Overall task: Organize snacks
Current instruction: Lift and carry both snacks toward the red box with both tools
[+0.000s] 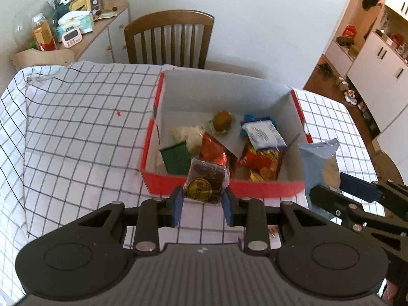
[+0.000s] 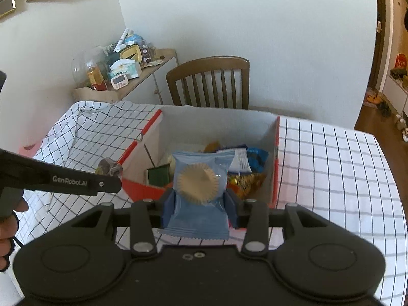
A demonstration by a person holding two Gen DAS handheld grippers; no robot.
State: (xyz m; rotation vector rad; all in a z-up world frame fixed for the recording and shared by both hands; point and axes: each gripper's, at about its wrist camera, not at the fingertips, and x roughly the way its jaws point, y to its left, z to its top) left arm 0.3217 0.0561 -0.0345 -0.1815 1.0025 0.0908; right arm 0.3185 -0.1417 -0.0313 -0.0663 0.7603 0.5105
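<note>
Snacks are being carried toward the red-sided cardboard box (image 1: 224, 188) on the checked tablecloth (image 1: 84, 117), one in each gripper. The left gripper (image 1: 203, 201) is clenching a dark round cake in a clear wrapper with a gold label (image 1: 205, 182), holding it just in front of the box's near wall. The right gripper (image 2: 200, 207) is grasping a pale blue packet holding a round fluted cookie (image 2: 200, 186), pads pressing on both sides, also at the near side of the box. Inside the box, an orange-red bag (image 1: 213, 150), a green packet (image 1: 176, 158), a white-and-blue packet (image 1: 264, 134) and a brownish round item (image 1: 222, 120) are already lying, mostly toward the near half; the far half of the box floor is looking barer. To do this step well, each snack is probably best brought clear over the near wall before release, since both are sitting close to the rim. Letting go low, above a barer patch of the box, should keep the cake from tipping onto the bags. The two grippers are working side by side near the box, so staggering the drops may avoid a bump.
</note>
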